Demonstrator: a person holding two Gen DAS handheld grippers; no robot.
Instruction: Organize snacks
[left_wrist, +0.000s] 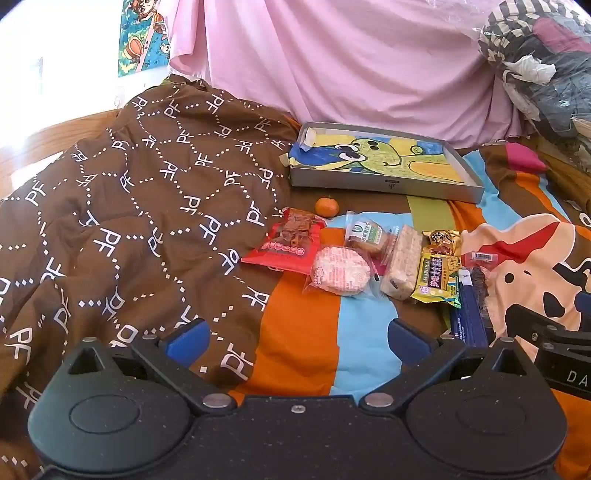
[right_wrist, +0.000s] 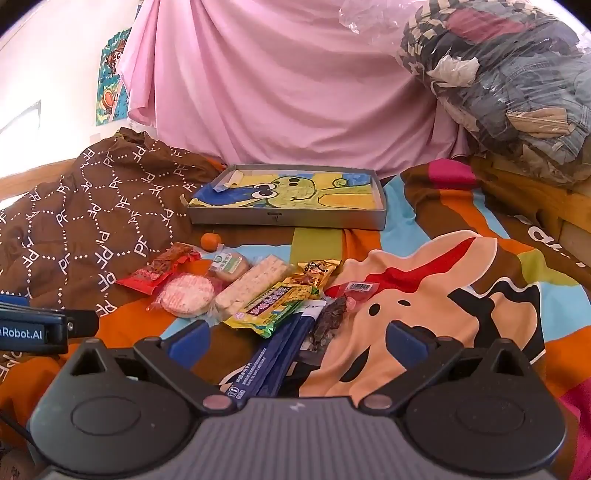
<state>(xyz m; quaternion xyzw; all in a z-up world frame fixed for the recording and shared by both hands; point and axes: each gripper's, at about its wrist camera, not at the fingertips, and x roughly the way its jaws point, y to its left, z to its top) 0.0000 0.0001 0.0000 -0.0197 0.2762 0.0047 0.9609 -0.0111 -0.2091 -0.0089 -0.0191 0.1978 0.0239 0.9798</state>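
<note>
Left gripper (left_wrist: 297, 341): fingers (left_wrist: 188, 341) spread apart, holding nothing, above the bedspread (left_wrist: 306, 350). Right gripper (right_wrist: 299, 341): fingers (right_wrist: 408, 343) likewise spread and empty, the dark blue packet (right_wrist: 277, 354) lying between them. The snacks lie in a row just ahead: red packet (left_wrist: 286, 242), round rice cracker (left_wrist: 340, 271), pale bar (left_wrist: 402, 264), yellow packet (left_wrist: 437, 278). A small orange (left_wrist: 327, 206) sits behind them, then the grey tray (left_wrist: 384, 184). The blue packet's near end is hidden behind the right gripper body.
</note>
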